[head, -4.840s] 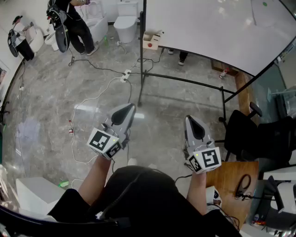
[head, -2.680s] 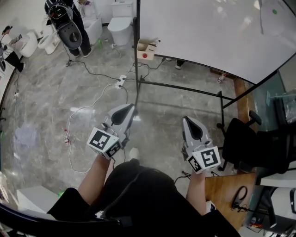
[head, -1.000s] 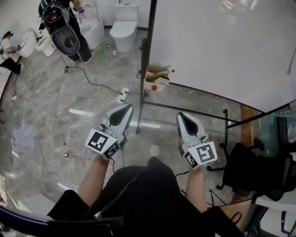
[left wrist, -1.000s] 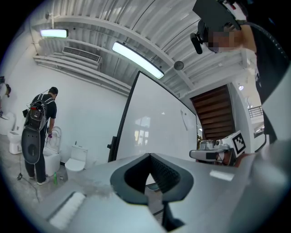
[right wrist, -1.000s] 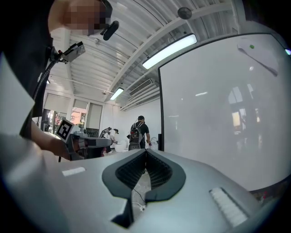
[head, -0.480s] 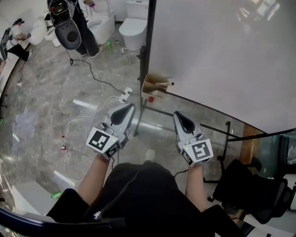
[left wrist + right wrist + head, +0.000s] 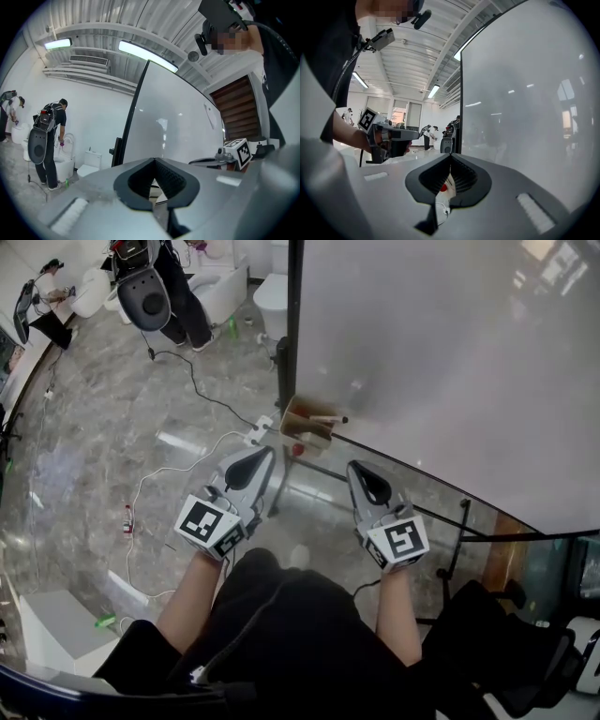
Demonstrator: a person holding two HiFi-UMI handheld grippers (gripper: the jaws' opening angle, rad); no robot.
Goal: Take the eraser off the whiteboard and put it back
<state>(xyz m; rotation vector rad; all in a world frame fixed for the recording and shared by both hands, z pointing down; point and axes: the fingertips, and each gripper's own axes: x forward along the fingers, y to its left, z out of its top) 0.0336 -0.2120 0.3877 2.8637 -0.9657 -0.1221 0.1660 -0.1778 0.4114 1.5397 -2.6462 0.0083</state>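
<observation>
The whiteboard (image 7: 450, 352) fills the upper right of the head view, on a black frame (image 7: 295, 324). A small cardboard box (image 7: 312, 420) hangs at its lower left corner with a marker across its top and a red spot (image 7: 298, 450) below it. I cannot pick out an eraser in any view. My left gripper (image 7: 264, 456) and right gripper (image 7: 357, 470) are held level side by side, just short of the box, both shut and empty. The left gripper (image 7: 153, 162) faces the board's left edge. The right gripper (image 7: 450, 159) faces the board's surface (image 7: 525, 103).
On the marble floor lie white cables (image 7: 178, 465) and a power strip (image 7: 258, 432). A person with a backpack device (image 7: 150, 287) stands at the far left by toilets (image 7: 274, 292). A black office chair (image 7: 525, 652) is at the lower right, a white block (image 7: 47, 629) at the lower left.
The whiteboard and its cardboard box have come much closer and now sit just ahead of both grippers. Both grippers stay shut and side by side.
</observation>
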